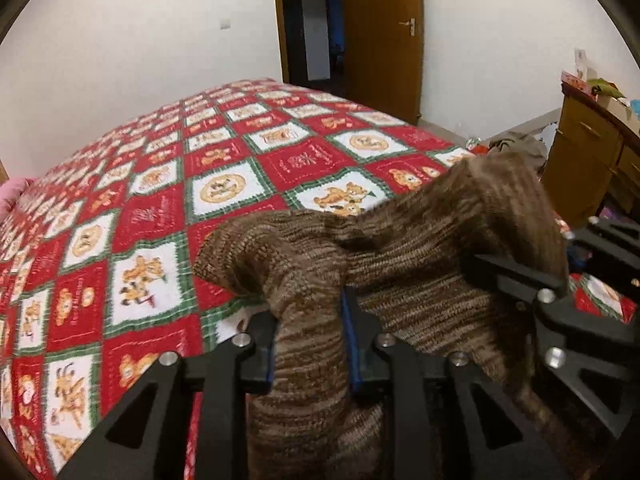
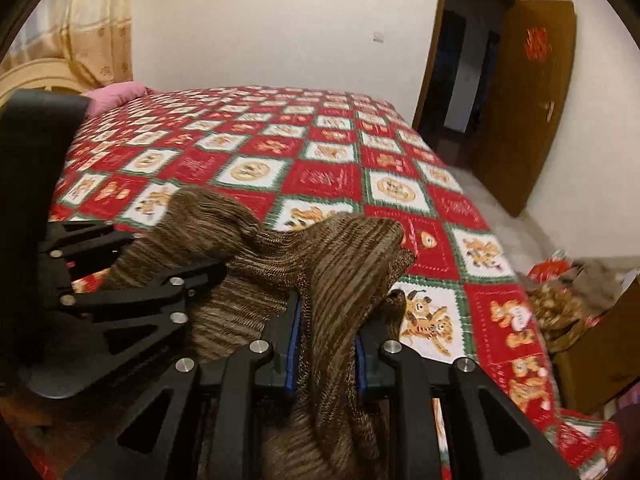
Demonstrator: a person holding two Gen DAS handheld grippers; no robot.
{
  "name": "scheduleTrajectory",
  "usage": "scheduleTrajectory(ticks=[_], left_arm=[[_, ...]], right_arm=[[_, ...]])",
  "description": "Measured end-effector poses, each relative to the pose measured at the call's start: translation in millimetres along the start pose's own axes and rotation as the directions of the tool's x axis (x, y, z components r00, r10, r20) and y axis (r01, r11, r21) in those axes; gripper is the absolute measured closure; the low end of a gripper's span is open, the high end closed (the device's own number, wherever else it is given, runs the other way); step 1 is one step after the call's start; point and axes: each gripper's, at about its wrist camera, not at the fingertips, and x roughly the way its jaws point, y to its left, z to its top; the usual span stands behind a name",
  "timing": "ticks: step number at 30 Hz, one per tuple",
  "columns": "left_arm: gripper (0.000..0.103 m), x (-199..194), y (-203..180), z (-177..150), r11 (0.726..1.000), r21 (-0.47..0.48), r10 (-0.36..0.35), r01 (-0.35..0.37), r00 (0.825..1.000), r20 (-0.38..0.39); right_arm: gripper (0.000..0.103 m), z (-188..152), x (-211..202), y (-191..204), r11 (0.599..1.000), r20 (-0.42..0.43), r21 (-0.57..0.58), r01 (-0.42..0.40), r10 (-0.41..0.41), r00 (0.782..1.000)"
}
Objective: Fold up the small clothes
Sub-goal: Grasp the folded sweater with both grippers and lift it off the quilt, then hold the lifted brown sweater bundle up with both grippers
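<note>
left tool (image 1: pixel 312 344) pinching brown striped knitted garment (image 1: pixel 420 240) | right tool (image 2: pixel 326 344) pinching same garment | garment hangs stretched between both tools, above red patchwork bed quilt (image 1: pixel 160 200) ahead | long axis runs tool to tool

The lower part of the brown knit garment (image 1: pixel 304 320) is cut off by the bottom edge in both views. The fingertips of the left claw (image 1: pixel 310 344) and the right claw (image 2: pixel 326 344) are covered by its folds. The heap beside the bed (image 2: pixel 560 312) is blurred beyond telling.
</note>
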Motion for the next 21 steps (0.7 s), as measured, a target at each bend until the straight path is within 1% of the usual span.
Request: scheduleTrajectory(ticks=[3, 5, 6, 7, 10, 13, 15, 17, 20, 21], left_arm=[[0.081, -32, 12, -1, 0.998, -0.061, -0.009, 0.014, 0.997, 0.078], [0.084, -56, 20, 0, 0.994, -0.103, -0.018, 0.031, 0.992, 0.128], [0.084, -74, 25, -1, 0.991, -0.125, -0.022, 0.043, 0.986, 0.164], [0.084, -83, 27, -1, 0.99, -0.132, -0.023, 0.048, 0.983, 0.183], [0.086, -124, 32, -4, 0.989, -0.137, -0.015, 0.052, 0.967, 0.255], [0.087, -155, 38, -10, 0.989, -0.136, -0.013, 0.056, 0.952, 0.305], [0.087, -179, 42, -15, 0.989, -0.134, -0.011, 0.059, 0.942, 0.335], [0.087, -195, 46, -17, 0.989, -0.135, -0.007, 0.058, 0.936, 0.353], [0.087, -222, 52, -21, 0.987, -0.15, -0.003, 0.064, 0.927, 0.374], [0.087, -227, 53, -23, 0.986, -0.156, 0.013, 0.052, 0.92, 0.392]], right_arm=[[0.083, 1, -36, 15, 1.0, 0.059, -0.006, -0.004, 0.004, 0.998], [0.083, 2, -62, 25, 1.0, 0.109, 0.005, 0.001, -0.002, 0.994], [0.083, 3, -74, 30, 1.0, 0.133, 0.013, 0.005, -0.007, 0.991], [0.083, 3, -88, 34, 1.0, 0.16, 0.025, 0.008, -0.012, 0.987], [0.083, 4, -127, 43, 0.998, 0.238, 0.064, 0.004, -0.02, 0.971], [0.083, 5, -163, 48, 0.994, 0.298, 0.104, -0.022, -0.01, 0.954], [0.083, 4, -184, 52, 0.992, 0.327, 0.121, -0.041, -0.001, 0.945], [0.083, 2, -206, 56, 0.988, 0.352, 0.135, -0.073, 0.021, 0.936], [0.083, -3, -235, 66, 0.986, 0.386, 0.134, -0.103, 0.044, 0.921], [0.083, -4, -242, 69, 0.985, 0.394, 0.13, -0.11, 0.05, 0.918]])
